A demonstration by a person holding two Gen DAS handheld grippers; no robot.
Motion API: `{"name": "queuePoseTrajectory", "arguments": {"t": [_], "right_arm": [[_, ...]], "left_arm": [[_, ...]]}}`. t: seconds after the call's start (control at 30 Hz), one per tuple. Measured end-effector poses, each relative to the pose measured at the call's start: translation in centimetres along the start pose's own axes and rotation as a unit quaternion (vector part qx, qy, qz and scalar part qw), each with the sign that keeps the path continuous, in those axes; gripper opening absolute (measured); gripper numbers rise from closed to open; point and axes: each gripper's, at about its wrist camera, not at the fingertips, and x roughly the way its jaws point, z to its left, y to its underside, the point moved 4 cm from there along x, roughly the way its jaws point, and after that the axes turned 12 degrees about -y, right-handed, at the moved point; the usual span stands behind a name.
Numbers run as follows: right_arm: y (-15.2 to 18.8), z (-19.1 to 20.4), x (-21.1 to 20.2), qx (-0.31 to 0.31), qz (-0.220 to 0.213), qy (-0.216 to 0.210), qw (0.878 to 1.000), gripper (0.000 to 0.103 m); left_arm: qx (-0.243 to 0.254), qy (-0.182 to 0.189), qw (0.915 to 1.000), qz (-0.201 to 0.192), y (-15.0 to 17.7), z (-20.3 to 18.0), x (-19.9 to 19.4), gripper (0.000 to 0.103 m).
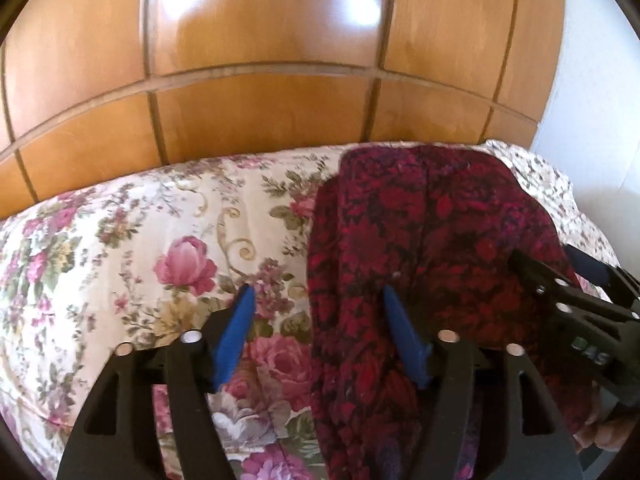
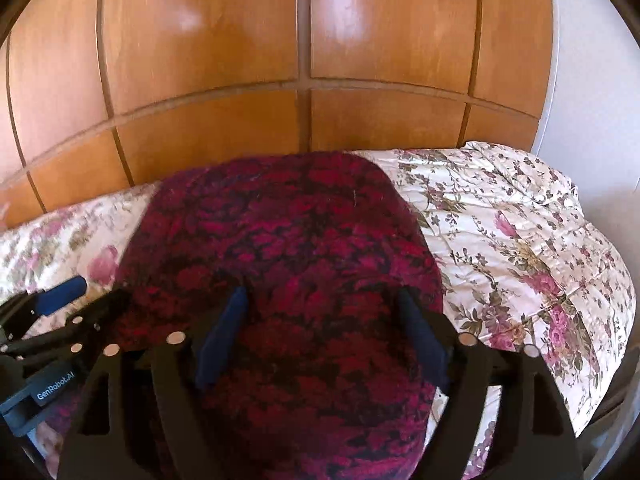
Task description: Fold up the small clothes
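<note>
We see a dark red and black patterned garment (image 1: 432,248) lying flat on a floral bedspread (image 1: 132,248), and we place everything else by that garment. Beyond its far edge stands a glossy wooden panelled wall (image 1: 272,80), and past the garment's right side a white wall (image 1: 592,112) shows.

In the left wrist view, the left gripper (image 1: 318,294) hovers over the garment's left edge with its jaws standing wide: one blue finger is above the bedspread's roses just left of the cloth, the other above the red fabric itself. Nothing is pinched between them. At the garment's right side the right gripper (image 1: 560,276) comes into that view, its black frame reaching in over the fabric's edge.

In the right wrist view, the right gripper (image 2: 322,292) is over the middle of the garment (image 2: 280,240), jaws wide apart, both dark blue fingers above the cloth, with no fold caught in them. To the garment's left the left gripper (image 2: 96,292) appears, a blue fingertip (image 2: 64,290) over the bedspread (image 2: 520,240). The garment's near end runs beneath the gripper frame, out of sight.
</note>
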Motion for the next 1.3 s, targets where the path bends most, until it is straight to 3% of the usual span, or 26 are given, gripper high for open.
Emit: {"name": "queuePoseTrajectory", "arguments": {"t": [0.27, 0.4, 0.73, 1.03, 1.3], "right_arm": [[-0.7, 2.1, -4.5, -0.008, -0.032, -0.008, 0.999, 0.096], [0.2, 3.7, -5.7, -0.016, -0.034, 0.005, 0.999, 0.099], [2.9, 6.3, -10.3, 0.044, -0.069, 0.058, 0.995, 0.101], [4.5, 8.5, -11.7, 0.048, -0.079, 0.089, 0.992, 0.101], [5.5, 9.4, -11.9, 0.055, -0.073, 0.09, 0.992, 0.101]], "left_arm": [[-0.005, -0.014, 0.9996, -0.026, -0.4, 1.8, -2.8, 0.078], [-0.017, -0.022, 0.9988, -0.04, -0.1, 3.3, -4.6, 0.081], [-0.04, -0.054, 0.9964, -0.051, 2.3, 7.5, -7.8, 0.087], [-0.041, -0.071, 0.9953, -0.052, 4.9, 8.8, -10.0, 0.094], [-0.05, -0.074, 0.9942, -0.06, 5.6, 9.7, -11.3, 0.094]]}}
